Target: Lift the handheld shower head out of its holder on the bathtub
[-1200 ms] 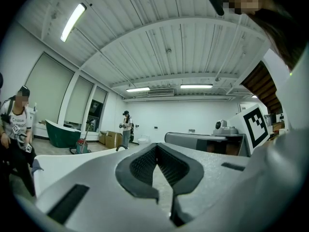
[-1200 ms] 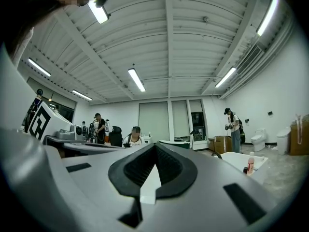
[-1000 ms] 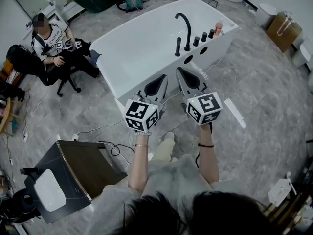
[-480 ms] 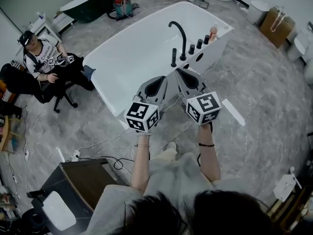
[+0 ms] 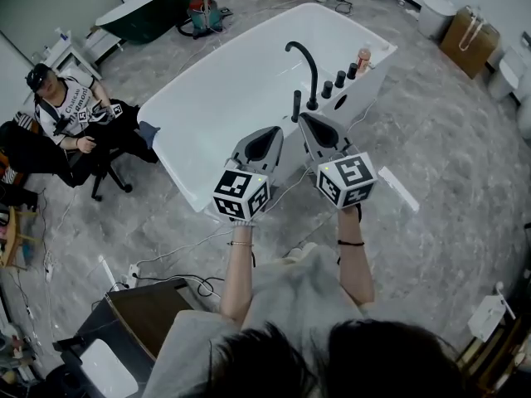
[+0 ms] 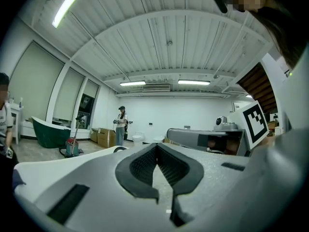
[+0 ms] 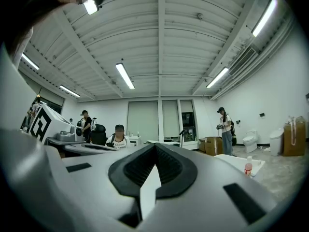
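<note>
The white bathtub (image 5: 207,98) lies ahead in the head view. On its near rim a black curved spout (image 5: 305,63) rises, with the slim black handheld shower head (image 5: 296,106) upright in its holder to the left. Three black knobs (image 5: 339,80) line the rim to the right. My left gripper (image 5: 271,133) and right gripper (image 5: 306,118) are held level side by side, pointing at the tub. The right tip is just short of the shower head and not touching it. Both are shut with nothing held, as the left gripper (image 6: 157,147) and right gripper (image 7: 155,146) views show.
A pink bottle (image 5: 362,58) stands on the tub's far corner. A seated person (image 5: 70,106) is at the left. A dark green tub (image 5: 145,7) stands behind, a brown bag (image 5: 466,41) at the right, a dark cabinet (image 5: 153,317) near my left. Cables (image 5: 178,247) cross the floor.
Both grippers have moved forward together toward the tub, and the shower head and spout now sit closer to their tips. The jaws have stayed shut.
</note>
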The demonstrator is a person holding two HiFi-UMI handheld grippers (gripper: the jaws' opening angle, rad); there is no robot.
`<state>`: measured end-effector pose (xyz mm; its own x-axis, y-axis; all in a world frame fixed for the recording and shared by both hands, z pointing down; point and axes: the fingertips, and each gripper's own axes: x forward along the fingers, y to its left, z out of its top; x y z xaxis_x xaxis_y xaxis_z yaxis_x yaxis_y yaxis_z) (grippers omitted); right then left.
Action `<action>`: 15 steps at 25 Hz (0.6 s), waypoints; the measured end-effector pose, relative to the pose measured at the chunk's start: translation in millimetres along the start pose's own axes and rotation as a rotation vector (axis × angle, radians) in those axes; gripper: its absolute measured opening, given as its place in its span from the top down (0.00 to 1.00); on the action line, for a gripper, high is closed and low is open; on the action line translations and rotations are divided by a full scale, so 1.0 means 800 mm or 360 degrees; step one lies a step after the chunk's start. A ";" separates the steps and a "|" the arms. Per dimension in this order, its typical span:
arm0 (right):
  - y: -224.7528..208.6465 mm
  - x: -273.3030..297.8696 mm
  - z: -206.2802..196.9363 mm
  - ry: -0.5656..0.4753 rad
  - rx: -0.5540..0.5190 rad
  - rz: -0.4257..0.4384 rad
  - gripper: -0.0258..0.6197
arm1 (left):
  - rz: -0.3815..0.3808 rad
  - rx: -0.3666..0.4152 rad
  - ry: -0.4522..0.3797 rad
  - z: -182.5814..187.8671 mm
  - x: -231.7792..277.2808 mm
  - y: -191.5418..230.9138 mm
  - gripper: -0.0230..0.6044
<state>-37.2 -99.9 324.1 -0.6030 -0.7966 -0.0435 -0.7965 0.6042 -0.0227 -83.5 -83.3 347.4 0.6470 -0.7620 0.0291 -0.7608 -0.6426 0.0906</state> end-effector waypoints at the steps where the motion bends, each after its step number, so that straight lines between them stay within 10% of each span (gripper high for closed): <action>1: -0.003 0.005 -0.002 0.0004 0.0002 0.0003 0.96 | 0.0002 -0.0003 0.0001 -0.001 0.004 0.004 0.96; 15: -0.106 0.082 -0.024 0.0109 -0.0004 0.0107 0.96 | 0.0120 -0.0086 0.0014 -0.010 0.115 0.054 0.96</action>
<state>-10.1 -203.8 342.4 -0.6566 -0.7539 0.0239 -0.7543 0.6563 -0.0195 -56.2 -180.2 361.7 0.5886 -0.8071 0.0467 -0.8037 -0.5780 0.1412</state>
